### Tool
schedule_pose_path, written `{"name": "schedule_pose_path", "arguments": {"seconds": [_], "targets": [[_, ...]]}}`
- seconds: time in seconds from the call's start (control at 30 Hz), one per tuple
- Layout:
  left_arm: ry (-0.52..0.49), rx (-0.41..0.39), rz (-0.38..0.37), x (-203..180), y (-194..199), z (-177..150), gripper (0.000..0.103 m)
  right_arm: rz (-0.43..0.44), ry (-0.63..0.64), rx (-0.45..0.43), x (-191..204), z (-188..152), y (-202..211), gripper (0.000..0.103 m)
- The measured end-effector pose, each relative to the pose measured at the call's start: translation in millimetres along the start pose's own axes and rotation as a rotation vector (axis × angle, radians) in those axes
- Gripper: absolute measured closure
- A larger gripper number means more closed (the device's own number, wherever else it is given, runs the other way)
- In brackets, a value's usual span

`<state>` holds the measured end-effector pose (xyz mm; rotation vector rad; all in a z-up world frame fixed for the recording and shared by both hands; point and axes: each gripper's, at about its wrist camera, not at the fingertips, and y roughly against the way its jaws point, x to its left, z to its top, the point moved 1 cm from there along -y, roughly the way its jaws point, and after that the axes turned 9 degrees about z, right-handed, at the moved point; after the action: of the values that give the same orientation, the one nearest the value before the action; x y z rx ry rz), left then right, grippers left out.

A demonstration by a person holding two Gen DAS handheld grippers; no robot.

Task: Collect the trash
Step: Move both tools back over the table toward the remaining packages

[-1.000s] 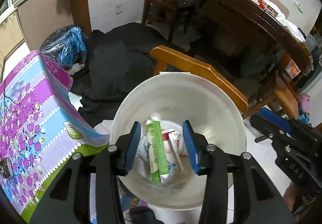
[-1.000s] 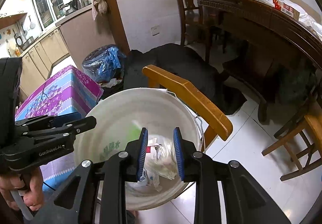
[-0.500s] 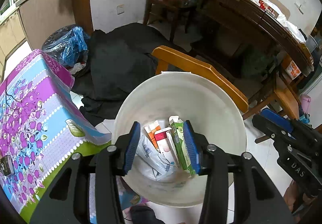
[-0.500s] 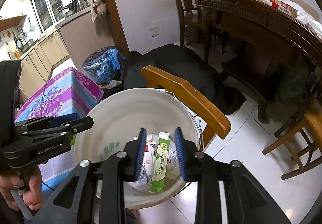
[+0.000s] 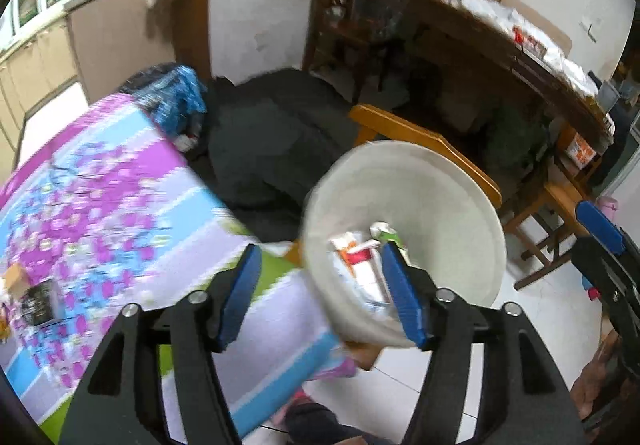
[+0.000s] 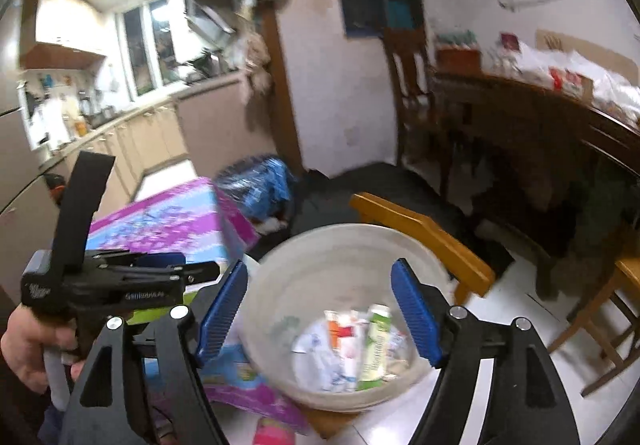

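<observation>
- The left gripper (image 5: 322,291) has its blue pads spread wide apart, with nothing between them; it hangs over the edge of the table with the purple flowered cloth (image 5: 100,213).
- The right gripper (image 6: 320,311) is likewise wide apart and holds nothing; the white bucket (image 6: 304,269) shows between its fingers.
- In the left wrist view the bucket (image 5: 440,197) sits at about 3 o'clock from the left gripper, just off the corner of the table; the gripper's right pad (image 5: 402,295) overlaps its rim in the picture.
- The trash (image 6: 360,341) lies at the bottom of the bucket: a green and white carton (image 6: 376,341) leaning on end, an orange and white packet, and crumpled white wrappers. Both views are blurred, so finer detail cannot be told.
- A wooden chair back (image 6: 424,233) stands just behind the bucket, at about 1 o'clock from it.
- A blue plastic bag (image 6: 260,189) and a dark cloth heap (image 5: 272,141) lie on the floor beyond the table, at about 11 o'clock from the bucket.
- In the right wrist view a bare hand (image 6: 28,349) grips the left tool's handle at 9 o'clock.
</observation>
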<state>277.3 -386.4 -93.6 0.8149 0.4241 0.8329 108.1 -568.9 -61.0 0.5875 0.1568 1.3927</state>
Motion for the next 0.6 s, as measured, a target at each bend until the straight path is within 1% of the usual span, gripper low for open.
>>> {"name": "schedule_pose_path", "arguments": {"seconds": [0.1, 0.13, 0.17, 0.2, 0.27, 0.3, 0.37, 0.43, 0.5, 0.6], "targets": [[0.065, -0.086, 0.033, 45.7, 29.2, -13.1, 0.027, 0.054, 0.042, -0.007, 35.5, -9.9, -1.3, 0.024], [0.092, -0.119, 0.046, 63.9, 40.2, -18.7, 0.025, 0.068, 0.057, -0.006, 46.6, -12.4, -3.0, 0.024], [0.114, -0.144, 0.061, 80.0, 49.4, -23.6, 0.021, 0.083, 0.069, -0.005, 57.2, -14.5, -4.9, 0.024], [0.139, -0.158, 0.077, 94.9, 57.0, -28.0, 0.017, 0.107, 0.078, -0.003, 70.9, -16.4, -8.1, 0.024], [0.209, -0.180, 0.112, 133.9, 73.4, -42.6, 0.015, 0.141, 0.091, 0.000, 91.0, -19.1, -11.7, 0.023], [0.226, -0.180, 0.128, 143.4, 76.9, -47.1, 0.014, 0.162, 0.104, 0.000, 105.5, -20.4, -14.3, 0.023], [0.266, -0.177, 0.185, 174.7, 83.9, -62.0, 0.013, 0.193, 0.120, 0.005, 125.8, -22.2, -18.4, 0.022], [0.305, -0.149, 0.223, 206.3, 85.7, -81.0, 0.013, 0.230, 0.145, 0.018, 150.2, -24.9, -26.0, 0.022], [0.301, -0.106, 0.247, 227.7, 84.2, -95.6, 0.012, 0.263, 0.165, 0.038, 173.1, -29.5, -33.6, 0.022], [0.256, -0.060, 0.310, 251.4, 83.4, -117.5, 0.012, 0.311, 0.207, 0.068, 206.1, -38.2, -44.3, 0.022]]}}
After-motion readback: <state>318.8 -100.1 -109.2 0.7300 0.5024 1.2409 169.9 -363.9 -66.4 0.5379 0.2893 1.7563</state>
